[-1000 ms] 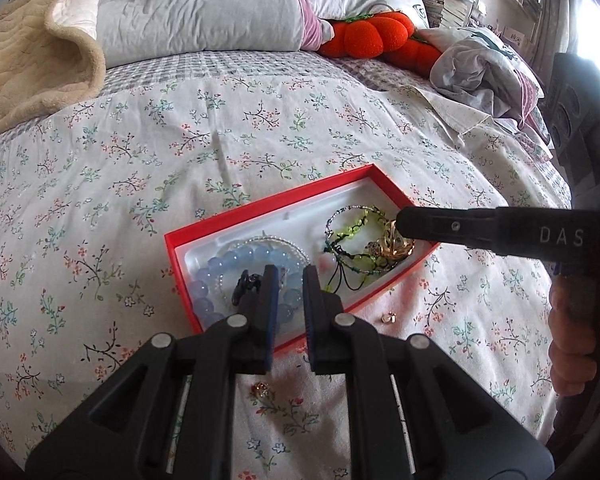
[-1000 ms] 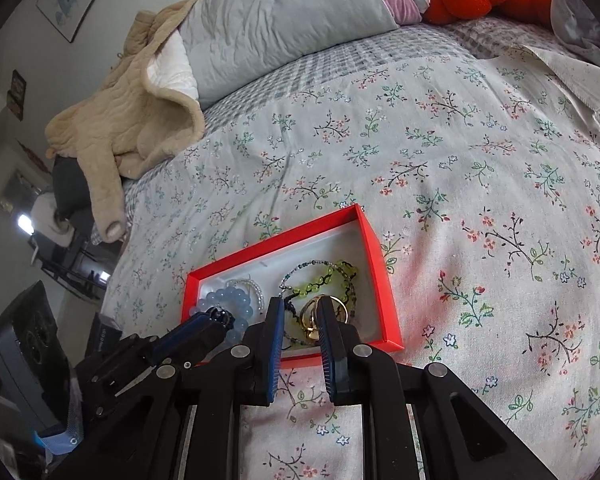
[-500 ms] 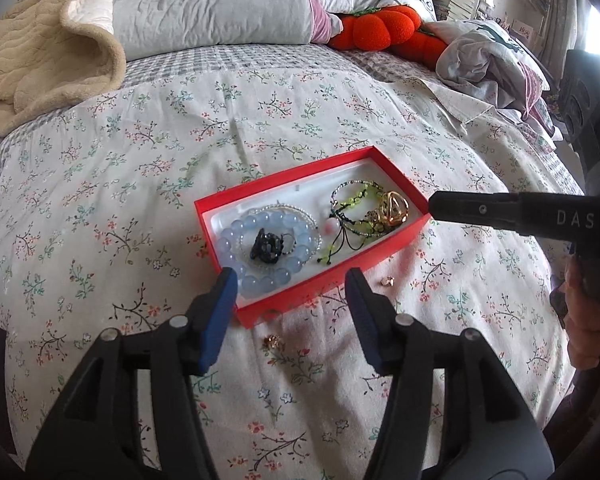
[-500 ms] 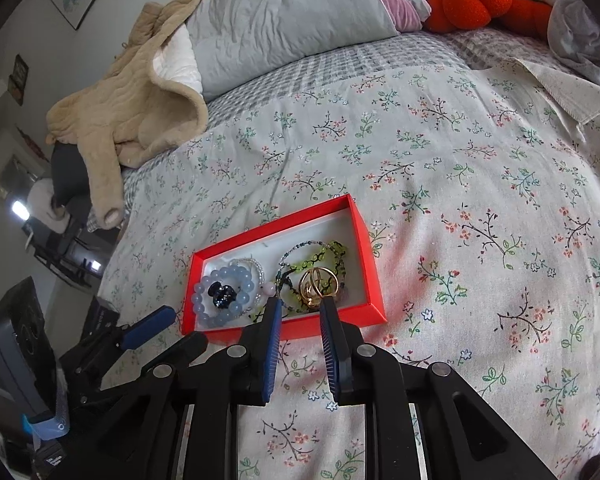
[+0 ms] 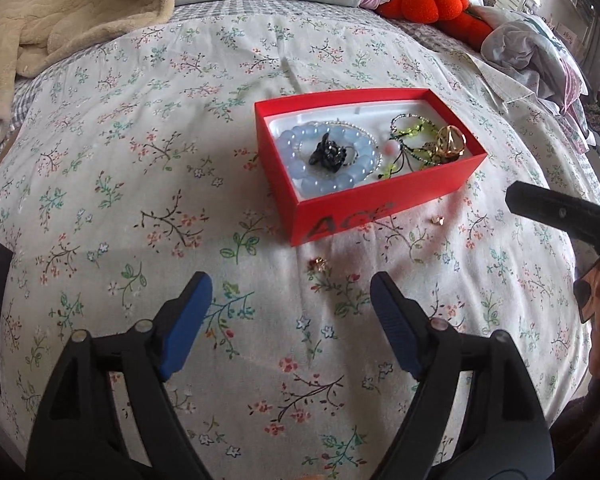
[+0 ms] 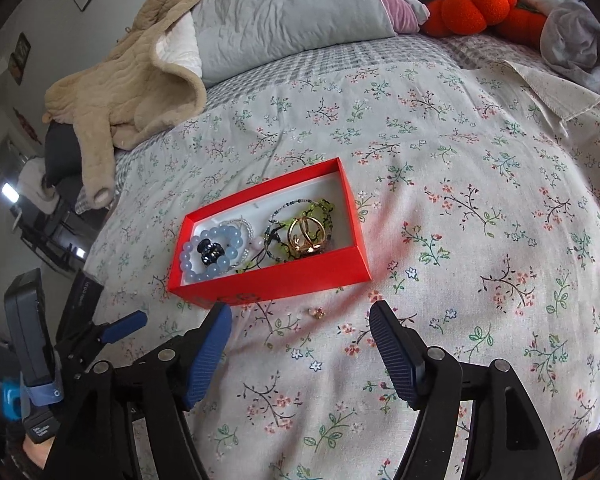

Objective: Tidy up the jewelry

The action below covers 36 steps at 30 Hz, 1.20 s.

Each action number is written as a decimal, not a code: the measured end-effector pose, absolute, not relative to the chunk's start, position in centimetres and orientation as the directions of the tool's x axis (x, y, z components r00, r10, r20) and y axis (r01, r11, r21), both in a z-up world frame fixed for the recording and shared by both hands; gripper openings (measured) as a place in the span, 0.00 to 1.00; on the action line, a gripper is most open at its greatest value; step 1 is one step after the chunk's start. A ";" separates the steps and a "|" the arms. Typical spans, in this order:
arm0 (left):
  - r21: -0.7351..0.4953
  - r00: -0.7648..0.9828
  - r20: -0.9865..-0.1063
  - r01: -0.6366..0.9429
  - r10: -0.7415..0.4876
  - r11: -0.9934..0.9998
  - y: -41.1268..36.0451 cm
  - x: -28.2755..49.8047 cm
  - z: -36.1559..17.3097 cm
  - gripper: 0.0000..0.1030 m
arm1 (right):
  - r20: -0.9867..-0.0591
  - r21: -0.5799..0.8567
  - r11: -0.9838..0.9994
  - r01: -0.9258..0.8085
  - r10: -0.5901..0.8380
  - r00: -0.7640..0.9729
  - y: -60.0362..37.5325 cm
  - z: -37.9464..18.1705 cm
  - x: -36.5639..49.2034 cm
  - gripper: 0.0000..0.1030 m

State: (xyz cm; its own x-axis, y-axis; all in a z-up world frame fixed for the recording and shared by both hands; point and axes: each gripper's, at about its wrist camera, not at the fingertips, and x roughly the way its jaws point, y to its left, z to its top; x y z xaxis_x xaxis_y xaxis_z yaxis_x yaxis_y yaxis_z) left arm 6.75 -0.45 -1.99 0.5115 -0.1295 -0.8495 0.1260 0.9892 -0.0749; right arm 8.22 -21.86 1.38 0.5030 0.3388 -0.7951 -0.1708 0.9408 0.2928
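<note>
both grippers' jaws gape, empty, near red box (image 5: pixel 352 208).

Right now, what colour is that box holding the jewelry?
Red outside, white inside; the box shows best in the left wrist view.

The left gripper (image 5: pixel 290 300) hangs wide open over the flowery bedspread (image 5: pixel 140 160). A red box (image 5: pixel 380 204) holds a blue bead bracelet (image 5: pixel 328 160). A small gold earring (image 5: pixel 318 264) lies just beside the box.
</note>
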 end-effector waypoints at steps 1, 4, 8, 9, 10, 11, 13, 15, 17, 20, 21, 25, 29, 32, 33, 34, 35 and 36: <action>-0.066 0.511 -0.851 0.123 -0.120 0.990 -0.4 6.7 -2.4 0.79 | -0.805 0.261 0.947 -0.185 0.320 0.499 -21.6 0.8 8.1 0.71; -0.036 0.522 -0.847 0.129 -0.099 0.991 -0.2 6.7 -3.5 0.79 | -0.825 0.200 0.955 -0.218 0.285 0.489 -21.0 -1.0 7.7 0.71; -0.035 0.506 -0.854 0.178 -0.123 0.983 -0.5 6.6 -4.8 0.79 | -0.847 0.192 0.954 -0.229 0.279 0.452 -20.5 -3.3 7.3 0.71; -0.027 0.501 -0.857 0.192 -0.121 0.981 -0.8 6.5 -5.2 0.79 | -0.851 0.188 0.953 -0.236 0.278 0.445 -20.3 -3.7 7.2 0.71; -0.013 0.499 -0.858 0.206 -0.117 0.978 -1.1 6.5 -5.6 0.79 | -0.856 0.174 0.954 -0.245 0.270 0.441 -20.1 -4.0 7.1 0.71; 0.005 0.509 -0.854 0.218 -0.109 0.976 -1.3 6.4 -5.8 0.79 | -0.860 0.154 0.954 -0.256 0.257 0.441 -19.8 -4.3 7.1 0.71; 0.026 0.540 -0.834 0.238 -0.110 0.971 -1.7 6.1 -5.9 0.79 | -0.862 0.117 0.954 -0.277 0.235 0.449 -19.3 -4.5 7.0 0.71; 0.023 0.548 -0.827 0.258 -0.127 0.966 -1.7 6.1 -5.9 0.79 | -0.860 0.104 0.952 -0.287 0.231 0.455 -19.2 -4.5 7.0 0.71; -0.007 0.543 -0.824 0.277 -0.163 0.961 -1.5 6.3 -5.7 0.78 | -0.858 0.104 0.953 -0.286 0.231 0.458 -19.2 -4.5 7.1 0.71; -0.054 0.533 -0.819 0.300 -0.214 0.952 -1.5 6.5 -5.6 0.66 | -0.859 0.105 0.955 -0.276 0.227 0.458 -19.4 -4.5 7.5 0.71; -0.068 0.529 -0.817 0.307 -0.230 0.949 -1.6 6.5 -5.5 0.61 | -0.859 0.105 0.957 -0.272 0.225 0.460 -19.4 -4.5 7.7 0.71; -0.107 0.503 -0.820 0.334 -0.273 0.937 -2.4 7.0 -5.4 0.35 | -0.855 0.120 0.957 -0.263 0.234 0.462 -19.6 -4.2 8.1 0.71; -0.111 0.495 -0.823 0.338 -0.277 0.935 -2.8 7.5 -5.5 0.27 | -0.856 0.121 0.956 -0.267 0.236 0.460 -19.4 -4.3 8.3 0.71; -0.127 0.485 -0.828 0.325 -0.281 0.937 -2.7 7.9 -5.4 0.24 | -0.856 0.123 0.955 -0.270 0.240 0.458 -19.2 -4.4 8.4 0.71; -0.124 0.484 -0.830 0.324 -0.277 0.938 -2.8 8.0 -5.5 0.23 | -0.856 0.123 0.954 -0.272 0.241 0.458 -19.2 -4.4 8.4 0.71; -0.117 0.484 -0.832 0.324 -0.271 0.939 -2.9 8.0 -5.5 0.21 | -0.856 0.124 0.954 -0.273 0.242 0.457 -19.2 -4.4 8.4 0.71; -0.110 0.485 -0.834 0.322 -0.264 0.940 -3.0 8.0 -5.5 0.18 | -0.856 0.124 0.953 -0.275 0.243 0.456 -19.2 -4.4 8.4 0.71; -0.102 0.486 -0.836 0.319 -0.255 0.942 -3.0 8.1 -5.6 0.17 | -0.856 0.124 0.953 -0.276 0.244 0.456 -19.2 -4.4 8.5 0.71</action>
State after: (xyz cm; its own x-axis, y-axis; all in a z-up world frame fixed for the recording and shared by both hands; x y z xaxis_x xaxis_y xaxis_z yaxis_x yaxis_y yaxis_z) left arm 8.09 -3.05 -5.56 0.4861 -0.2552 -0.8358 0.3186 0.9423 -0.1025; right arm 8.47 -19.18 -4.44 0.4564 0.2437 -0.8557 -0.2757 0.9532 0.1244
